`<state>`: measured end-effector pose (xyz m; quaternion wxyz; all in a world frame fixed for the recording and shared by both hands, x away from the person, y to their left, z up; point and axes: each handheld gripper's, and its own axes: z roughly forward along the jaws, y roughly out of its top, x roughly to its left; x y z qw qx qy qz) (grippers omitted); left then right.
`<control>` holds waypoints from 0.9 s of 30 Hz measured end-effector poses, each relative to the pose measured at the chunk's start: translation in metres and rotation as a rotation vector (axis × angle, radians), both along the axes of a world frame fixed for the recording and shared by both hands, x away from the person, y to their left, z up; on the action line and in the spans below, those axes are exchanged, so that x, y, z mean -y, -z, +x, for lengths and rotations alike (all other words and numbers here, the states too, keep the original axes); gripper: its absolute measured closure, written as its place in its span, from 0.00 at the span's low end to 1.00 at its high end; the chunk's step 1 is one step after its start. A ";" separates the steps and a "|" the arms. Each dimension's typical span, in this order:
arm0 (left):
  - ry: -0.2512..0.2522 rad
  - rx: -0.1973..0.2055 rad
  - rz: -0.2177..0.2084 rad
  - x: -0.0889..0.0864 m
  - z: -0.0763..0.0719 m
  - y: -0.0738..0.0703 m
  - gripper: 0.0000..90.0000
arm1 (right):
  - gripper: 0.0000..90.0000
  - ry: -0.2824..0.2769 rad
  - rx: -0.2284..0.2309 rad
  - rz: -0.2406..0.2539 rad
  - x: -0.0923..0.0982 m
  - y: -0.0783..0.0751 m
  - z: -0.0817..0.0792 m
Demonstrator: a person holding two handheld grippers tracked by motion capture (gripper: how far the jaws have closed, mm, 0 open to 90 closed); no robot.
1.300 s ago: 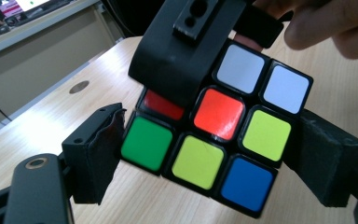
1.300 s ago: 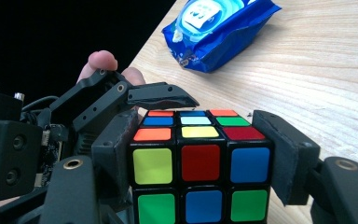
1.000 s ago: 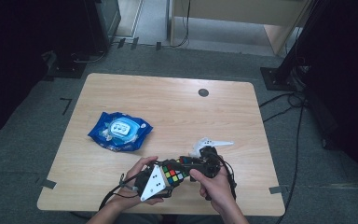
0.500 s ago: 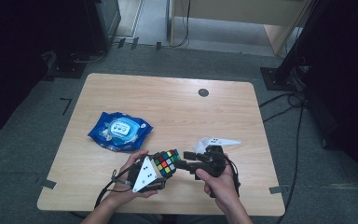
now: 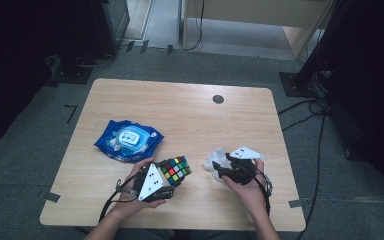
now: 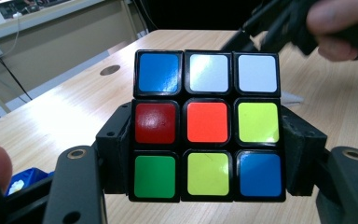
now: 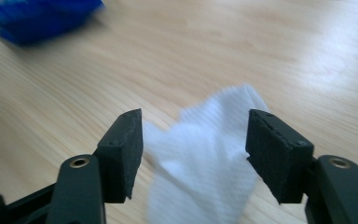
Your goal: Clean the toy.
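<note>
The left gripper (image 5: 172, 176) held a multicoloured plastic puzzle cube (image 5: 175, 170) clamped between its black jaws, just above the pale wooden table (image 5: 190, 117) near the six o'clock edge. At about three o'clock from the cube, the right gripper (image 5: 219, 170) had just been closing its jaws, which stood half-wide astride a crumpled white wipe (image 7: 205, 154) lying on the table, the pads not pressing it. A blue wet-wipe packet (image 5: 128, 140) lay at ten o'clock from the cube.
</note>
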<state>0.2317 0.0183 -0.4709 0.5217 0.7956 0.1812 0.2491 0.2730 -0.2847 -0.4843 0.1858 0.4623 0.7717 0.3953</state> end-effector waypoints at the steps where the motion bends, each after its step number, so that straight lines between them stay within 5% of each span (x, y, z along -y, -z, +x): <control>1: 0.000 -0.003 0.000 0.000 0.000 0.000 0.38 | 0.40 -0.004 -0.012 -0.009 -0.001 0.005 0.002; 6: -0.007 -0.008 -0.012 -0.002 0.001 -0.001 0.38 | 0.39 0.062 -0.029 -0.035 0.004 0.018 0.006; 14: -0.008 -0.026 -0.028 -0.001 0.002 -0.001 0.38 | 0.51 0.107 -0.097 -0.042 0.013 0.030 0.008; 18: 0.004 -0.019 -0.023 0.002 0.000 -0.002 0.38 | 0.57 0.113 -0.071 -0.054 0.015 0.032 0.005; 27: 0.006 -0.024 -0.025 0.003 0.003 -0.002 0.38 | 0.99 0.118 -0.041 -0.024 0.017 0.029 -0.001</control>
